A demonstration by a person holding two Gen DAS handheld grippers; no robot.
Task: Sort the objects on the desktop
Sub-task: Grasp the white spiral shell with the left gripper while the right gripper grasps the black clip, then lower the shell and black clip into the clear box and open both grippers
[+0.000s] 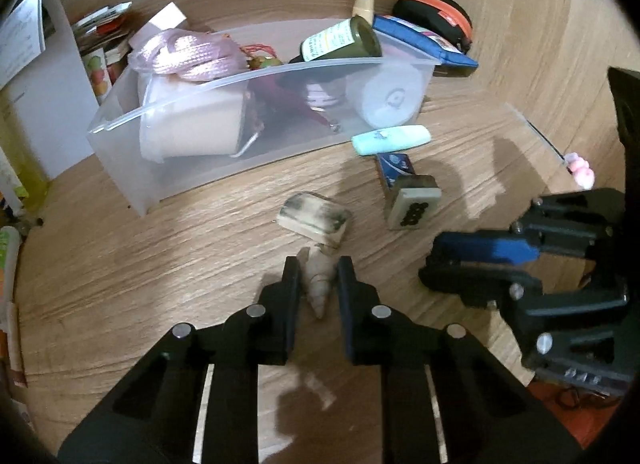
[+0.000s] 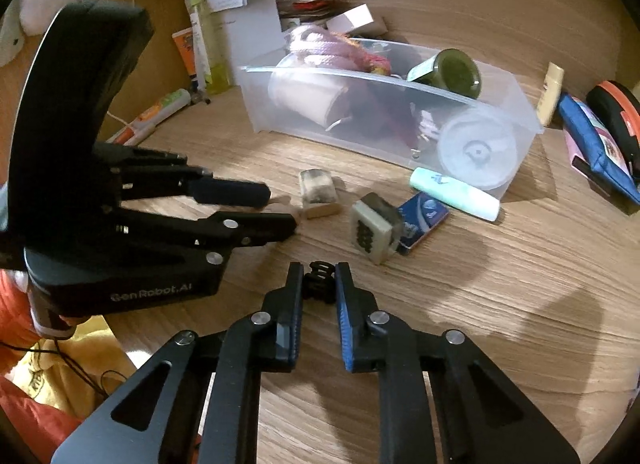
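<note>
Between the fingers of our left gripper (image 1: pixel 318 276), low on the tabletop (image 1: pixel 120 284), lies a pale, tapered spiral shell (image 1: pixel 319 284), clamped at its broad end with the point toward us; our right gripper (image 2: pixel 319 284) is closed on a small black coil spring (image 2: pixel 320 282). We judge both should lift straight and slowly, the shell being smooth and the spring springy, then travel to the translucent bin (image 1: pixel 132 167) beyond the two worn blocks.

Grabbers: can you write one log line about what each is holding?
left tool: shut on shell | right tool: shut on spring | bin: waiting
</note>
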